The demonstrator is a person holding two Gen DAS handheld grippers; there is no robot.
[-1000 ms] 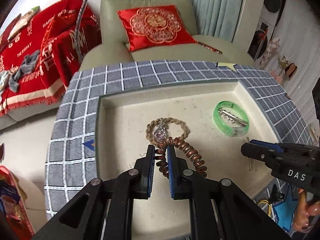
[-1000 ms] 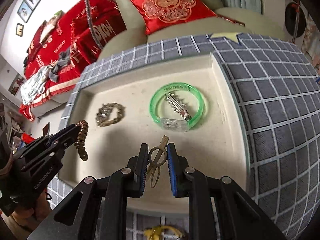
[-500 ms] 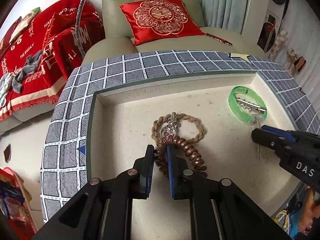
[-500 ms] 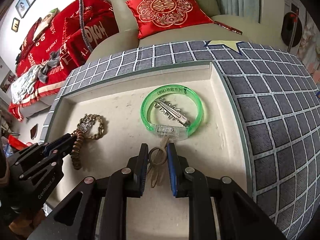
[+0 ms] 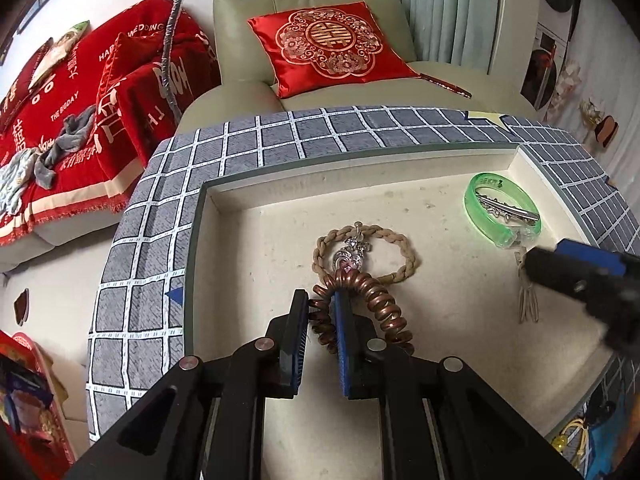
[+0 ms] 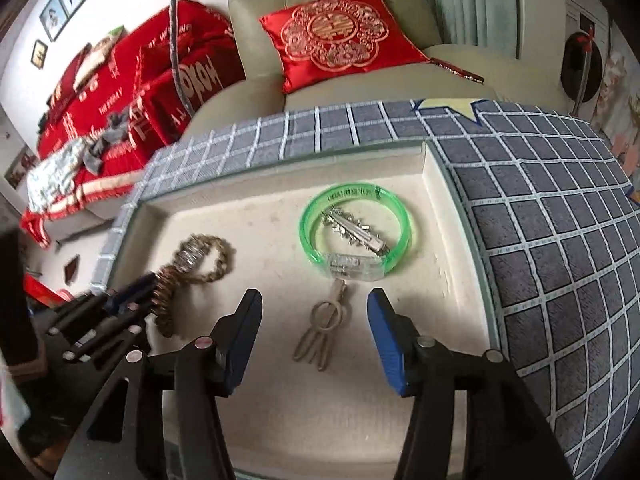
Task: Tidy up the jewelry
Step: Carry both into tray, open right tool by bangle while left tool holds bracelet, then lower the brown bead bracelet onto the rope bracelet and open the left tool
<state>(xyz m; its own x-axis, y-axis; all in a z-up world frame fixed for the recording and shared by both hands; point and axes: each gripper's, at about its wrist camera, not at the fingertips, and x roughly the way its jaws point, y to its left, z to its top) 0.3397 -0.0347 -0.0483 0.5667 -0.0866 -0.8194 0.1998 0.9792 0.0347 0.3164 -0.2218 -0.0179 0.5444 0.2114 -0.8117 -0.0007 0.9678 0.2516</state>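
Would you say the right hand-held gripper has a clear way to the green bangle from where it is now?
Probably yes. The right hand-held gripper, jaws opening, points toward the green bangle; only the brass hair clip lies flat between them on the tray.

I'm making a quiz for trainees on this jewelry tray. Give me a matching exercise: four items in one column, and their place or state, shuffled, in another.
Items:
1. copper coil bracelet
2. silver hair clip
3. bronze hairpin
4. braided rope bracelet

Places or states:
A. lying inside the green bangle
B. clamped in the left gripper
C. lying flat on the tray with a silver charm on it
D. lying loose between the opening jaws of the right gripper

Pairs: 1-B, 2-A, 3-D, 4-C
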